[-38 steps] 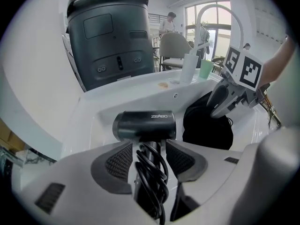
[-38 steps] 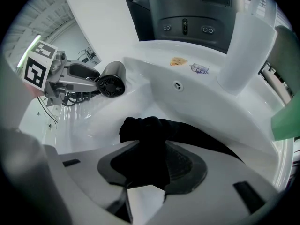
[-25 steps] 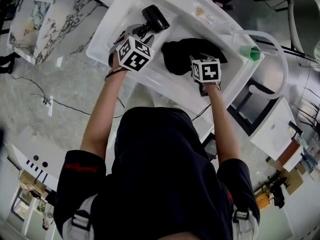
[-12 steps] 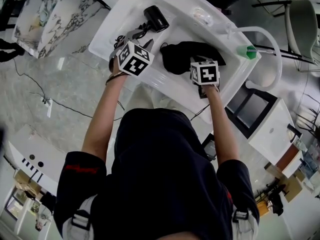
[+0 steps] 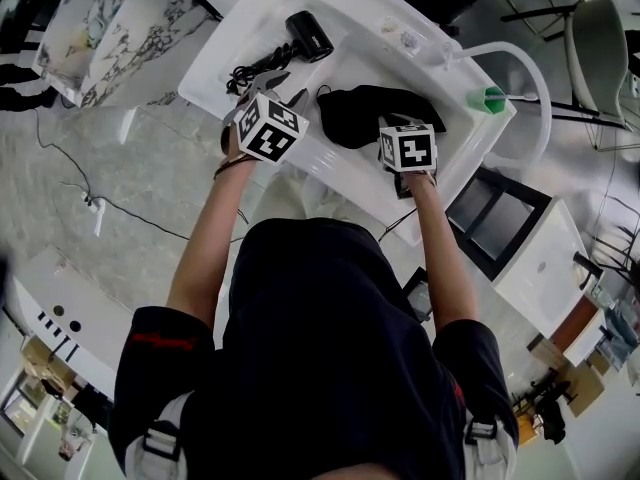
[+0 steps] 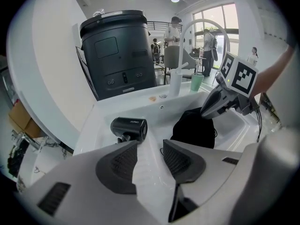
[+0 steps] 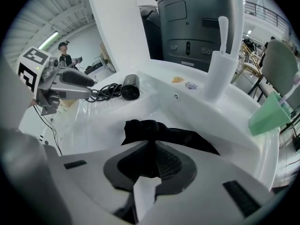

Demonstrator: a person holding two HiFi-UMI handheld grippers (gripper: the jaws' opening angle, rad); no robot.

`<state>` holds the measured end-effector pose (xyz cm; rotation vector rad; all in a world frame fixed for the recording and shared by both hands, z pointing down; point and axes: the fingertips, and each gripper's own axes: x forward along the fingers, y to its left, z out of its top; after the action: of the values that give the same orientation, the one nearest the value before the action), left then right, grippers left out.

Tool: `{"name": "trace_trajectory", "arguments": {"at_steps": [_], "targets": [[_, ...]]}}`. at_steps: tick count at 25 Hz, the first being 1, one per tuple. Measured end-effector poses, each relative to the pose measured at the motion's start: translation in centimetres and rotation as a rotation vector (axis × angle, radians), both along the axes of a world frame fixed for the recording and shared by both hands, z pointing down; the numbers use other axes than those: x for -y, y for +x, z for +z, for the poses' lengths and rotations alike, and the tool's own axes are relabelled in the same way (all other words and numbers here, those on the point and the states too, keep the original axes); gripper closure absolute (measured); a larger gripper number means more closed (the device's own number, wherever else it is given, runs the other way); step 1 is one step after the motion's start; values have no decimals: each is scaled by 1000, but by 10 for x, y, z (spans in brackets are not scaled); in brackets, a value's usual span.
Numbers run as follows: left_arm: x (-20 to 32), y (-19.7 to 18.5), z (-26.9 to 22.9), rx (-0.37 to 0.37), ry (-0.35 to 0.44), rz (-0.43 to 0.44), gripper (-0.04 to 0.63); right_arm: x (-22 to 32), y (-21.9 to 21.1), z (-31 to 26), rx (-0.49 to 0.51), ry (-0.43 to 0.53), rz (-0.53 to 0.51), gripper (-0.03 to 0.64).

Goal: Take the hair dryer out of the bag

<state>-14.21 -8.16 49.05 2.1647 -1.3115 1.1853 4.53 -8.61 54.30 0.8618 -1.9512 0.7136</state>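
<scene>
On the white counter (image 5: 205, 83), a green cup (image 5: 487, 99) and a faucet (image 7: 216, 76) stand by the far right rim. The hair dryer (image 6: 130, 128) lies out on the bare basin, just beyond the left tool (image 6: 147, 156), whose jaws stand apart and empty. The right tool (image 7: 149, 156) is closing its jaws on a fold of the black bag (image 7: 159, 132). Open white basin separates dryer and bag.

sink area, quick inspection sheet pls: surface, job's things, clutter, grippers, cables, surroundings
surface: white washbasin, glossy
job's things: hair dryer lies out in the basin; black bag slumped beside it, apart
clutter: green cup on the rim; small scraps on the ledge
grippers: left gripper open, empty; right gripper fingers closing, bag cloth pinched between them
cables: dryer's cord coiled at the basin's left end
surroundings: dark cabinet, marble slab, people behind
</scene>
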Motion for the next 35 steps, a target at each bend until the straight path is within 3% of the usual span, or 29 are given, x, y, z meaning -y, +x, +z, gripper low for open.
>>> {"name": "trace_trajectory", "arguments": {"at_steps": [25,35], "targets": [[-47,45,-29,-12,58,-28,420,-24,21,-39,94,98,-14,578],[-77,74,-48,-151,130,-161,481,-35,32,-61,161,159,-6,581]]}}
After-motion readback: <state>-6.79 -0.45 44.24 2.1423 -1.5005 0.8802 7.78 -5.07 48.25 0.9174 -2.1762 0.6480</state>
